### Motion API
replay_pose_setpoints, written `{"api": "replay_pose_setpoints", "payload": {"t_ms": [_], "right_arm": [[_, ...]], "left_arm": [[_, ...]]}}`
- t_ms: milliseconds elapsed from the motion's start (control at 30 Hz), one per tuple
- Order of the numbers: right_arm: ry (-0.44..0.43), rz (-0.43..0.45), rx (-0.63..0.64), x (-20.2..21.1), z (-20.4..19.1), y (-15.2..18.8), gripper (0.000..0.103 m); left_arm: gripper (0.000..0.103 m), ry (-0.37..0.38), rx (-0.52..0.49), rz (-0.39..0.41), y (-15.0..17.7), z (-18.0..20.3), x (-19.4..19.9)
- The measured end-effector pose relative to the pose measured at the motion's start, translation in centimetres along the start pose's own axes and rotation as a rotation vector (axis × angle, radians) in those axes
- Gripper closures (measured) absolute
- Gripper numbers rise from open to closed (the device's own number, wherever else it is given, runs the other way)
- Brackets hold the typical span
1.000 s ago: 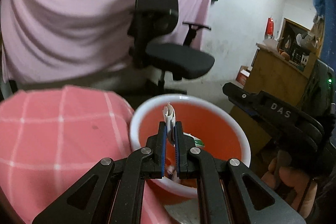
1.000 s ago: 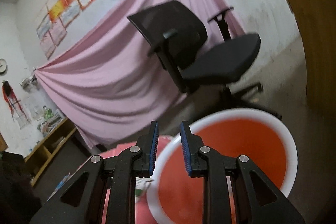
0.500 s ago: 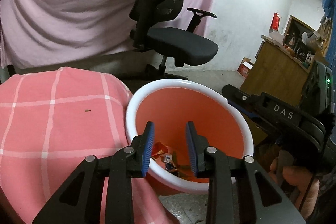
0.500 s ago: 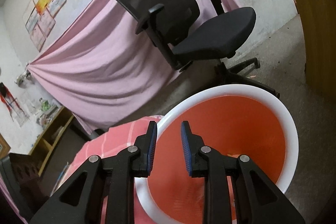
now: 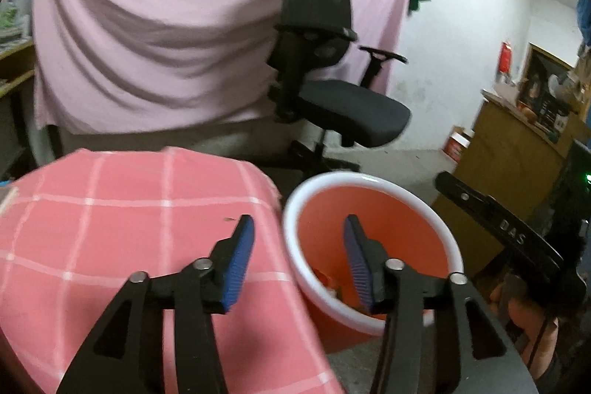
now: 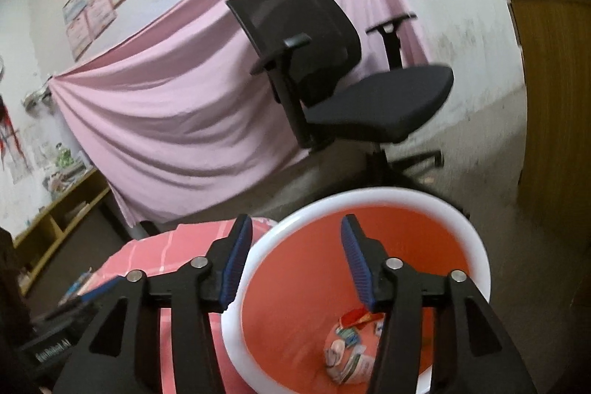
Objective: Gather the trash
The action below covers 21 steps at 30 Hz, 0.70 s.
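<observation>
Two grippers, left gripper (image 5: 297, 259) and right gripper (image 6: 295, 261), fingers opening and empty, hover over orange bin (image 6: 436, 205) beside pink-checked desk (image 5: 110, 228); office chair (image 5: 332, 91) and pink sheet (image 5: 166, 36) behind.

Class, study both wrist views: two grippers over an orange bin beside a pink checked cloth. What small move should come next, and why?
Probably draw both grippers back from the orange bin toward the pink checked cloth. The left gripper and right gripper are opening with nothing between their jaws, and wrappers already lie at the bin's bottom.
</observation>
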State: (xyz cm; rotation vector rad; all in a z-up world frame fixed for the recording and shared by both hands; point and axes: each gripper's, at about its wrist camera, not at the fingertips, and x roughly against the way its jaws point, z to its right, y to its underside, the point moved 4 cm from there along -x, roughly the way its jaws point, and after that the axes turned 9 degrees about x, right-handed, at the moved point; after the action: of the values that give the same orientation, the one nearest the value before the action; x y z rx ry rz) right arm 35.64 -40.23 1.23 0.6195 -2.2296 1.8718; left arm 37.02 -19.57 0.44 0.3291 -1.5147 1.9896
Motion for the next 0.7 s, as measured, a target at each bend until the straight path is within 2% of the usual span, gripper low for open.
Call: {"api": "replay_pose_setpoints", "payload": {"t_ms": [33, 100, 233, 300, 333, 367, 400, 433, 600, 633, 667, 700], "right_arm": [[0.006, 0.007, 0.008, 0.0, -0.3, -0.1, 0.047], [0.024, 0.029, 0.024, 0.3, -0.8, -0.1, 0.023], [0.027, 0.056, 0.039, 0.9, -2.1, -0.2, 0.021], [0.04, 0.08, 0.055, 1.7, -2.7, -0.2, 0.015], [0.046, 0.093, 0.058, 2.1, -3.0, -0.1, 0.014], [0.049, 0.105, 0.058, 2.5, -3.2, -0.1, 0.01], [0.052, 0.122, 0.058, 3.0, -3.5, -0.1, 0.002], [0.05, 0.143, 0.056, 3.5, -3.7, -0.1, 0.0], [0.037, 0.226, 0.084, 5.8, -4.8, 0.4, 0.0], [0.041, 0.238, 0.098, 6.1, -5.0, 0.5, 0.0], [0.046, 0.252, 0.109, 6.5, -5.1, 0.6, 0.0], [0.046, 0.263, 0.114, 6.7, -5.3, 0.7, 0.0]], "left_arm": [[0.055, -0.014, -0.001, 0.015, -0.1, -0.4, 0.7], [0.05, -0.039, -0.001, 0.035, -0.4, -1.2, 1.9], [0.038, -0.09, 0.017, 0.093, -0.9, -2.9, 4.3], [0.023, -0.108, 0.038, 0.127, -1.0, -3.9, 5.4], [0.019, -0.11, 0.047, 0.14, -1.1, -4.2, 5.7], [0.017, -0.112, 0.058, 0.158, -1.1, -4.6, 6.4], [0.017, -0.113, 0.064, 0.169, -1.1, -4.9, 6.8], [0.017, -0.117, 0.067, 0.18, -1.0, -5.2, 7.3], [0.016, -0.159, 0.079, 0.213, -0.7, -6.6, 9.2], [0.014, -0.161, 0.09, 0.22, -0.4, -6.9, 9.7], [0.005, -0.167, 0.101, 0.228, -0.2, -7.2, 10.2], [0.002, -0.172, 0.108, 0.239, -0.1, -7.4, 10.7]]}}
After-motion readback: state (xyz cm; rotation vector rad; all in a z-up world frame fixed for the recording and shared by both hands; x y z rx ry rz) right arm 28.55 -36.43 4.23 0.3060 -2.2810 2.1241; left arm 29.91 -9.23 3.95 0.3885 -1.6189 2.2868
